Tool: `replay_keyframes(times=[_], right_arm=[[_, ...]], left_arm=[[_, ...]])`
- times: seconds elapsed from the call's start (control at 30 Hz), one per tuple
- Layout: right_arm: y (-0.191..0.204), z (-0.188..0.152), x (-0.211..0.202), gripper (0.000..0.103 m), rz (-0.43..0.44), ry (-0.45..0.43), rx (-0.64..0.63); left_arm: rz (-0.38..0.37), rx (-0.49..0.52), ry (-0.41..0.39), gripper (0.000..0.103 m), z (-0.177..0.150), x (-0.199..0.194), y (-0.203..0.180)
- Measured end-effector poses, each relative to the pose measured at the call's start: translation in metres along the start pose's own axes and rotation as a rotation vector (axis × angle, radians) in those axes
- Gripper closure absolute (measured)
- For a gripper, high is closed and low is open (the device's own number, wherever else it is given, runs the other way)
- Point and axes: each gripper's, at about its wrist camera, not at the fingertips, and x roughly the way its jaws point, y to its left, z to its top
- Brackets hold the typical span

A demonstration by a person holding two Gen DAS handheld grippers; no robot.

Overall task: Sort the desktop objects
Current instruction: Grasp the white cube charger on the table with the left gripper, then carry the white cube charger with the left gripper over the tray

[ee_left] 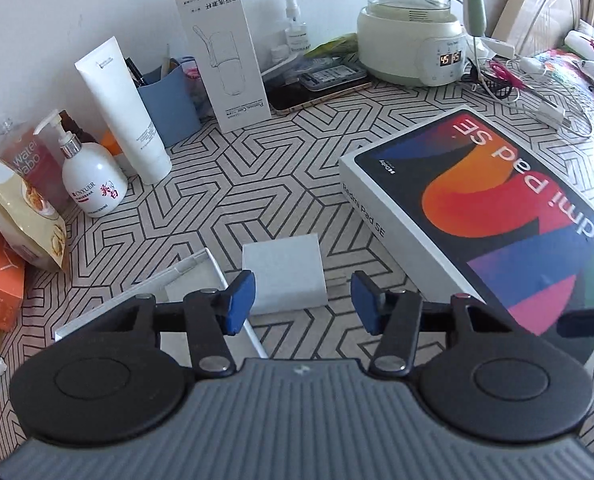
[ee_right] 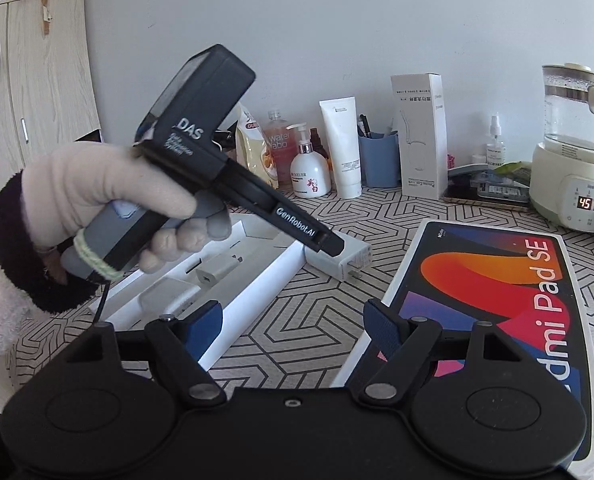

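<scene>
The biggest thing on my patterned desk [ee_left: 233, 184] is the Redmi Pad SE box [ee_left: 493, 208], lying flat on the right, its near corner under my right gripper [ee_right: 293, 318], whose jaws stand wide apart with nothing between them. Left of it lies the open white box tray [ee_right: 253, 284], holding a small white USB charger [ee_right: 217, 270] and a pale wrapped item I can't identify. Between tray and tablet box sits the white power adapter [ee_left: 283, 276], prongs toward the Redmi box in the right wrist view; I judge it my next thing to sort. My left gripper [ee_left: 302, 300] hovers just above it, jaws spread wider than the adapter, not touching as far as I can tell. The gloved hand [ee_right: 109, 200] holds that tool tilted down. My worry: the adapter is smooth and lies close to the tray wall, so one finger could catch the tray rim as I descend and shove the tray, or the pads could close off-centre and squirt the adapter sideways. Along the back wall the kettle [ee_right: 573, 148], tall white carton [ee_left: 221, 52] and pump bottle [ee_left: 93, 176] stand well apart from the work.
</scene>
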Motion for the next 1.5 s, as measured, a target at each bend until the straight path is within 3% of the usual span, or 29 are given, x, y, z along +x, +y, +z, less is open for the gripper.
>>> replay_keyframes(times=[0.1,0.27,0.43,0.57,0.67,0.7,1.0,1.27,1.5], right_arm=[[-0.002,-0.004,-0.001,0.021,-0.033,0.005,-0.009],[-0.008,-0.006,-0.006,0.021,-0.055,0.007,-0.008],[-0.013,-0.007,-0.011,0.021,-0.060,-0.013,-0.006],[-0.015,-0.008,-0.011,0.020,-0.054,-0.011,-0.001],[-0.016,-0.010,-0.010,0.020,-0.047,-0.003,-0.003],[-0.017,-0.010,-0.009,0.020,-0.047,-0.002,-0.002],[-0.024,-0.010,-0.005,0.020,-0.058,-0.002,0.024],[-0.028,-0.011,-0.001,0.019,-0.076,0.010,0.044],[-0.029,-0.010,0.006,0.019,-0.087,0.001,0.067]], left_arm=[[-0.010,-0.051,0.033,0.051,0.012,0.017,0.007],[0.056,-0.008,0.067,0.050,0.026,0.044,0.001],[0.117,0.002,0.111,0.041,0.032,0.064,0.000],[0.080,-0.039,0.155,0.035,0.028,0.075,0.005],[0.049,-0.061,0.177,0.037,0.030,0.076,0.009],[0.048,-0.059,0.175,0.044,0.030,0.074,0.009],[0.041,-0.047,0.137,0.045,0.023,0.066,0.005],[-0.038,-0.065,0.085,0.046,0.015,0.038,0.002],[-0.040,-0.048,0.077,0.046,0.008,0.031,-0.001]])
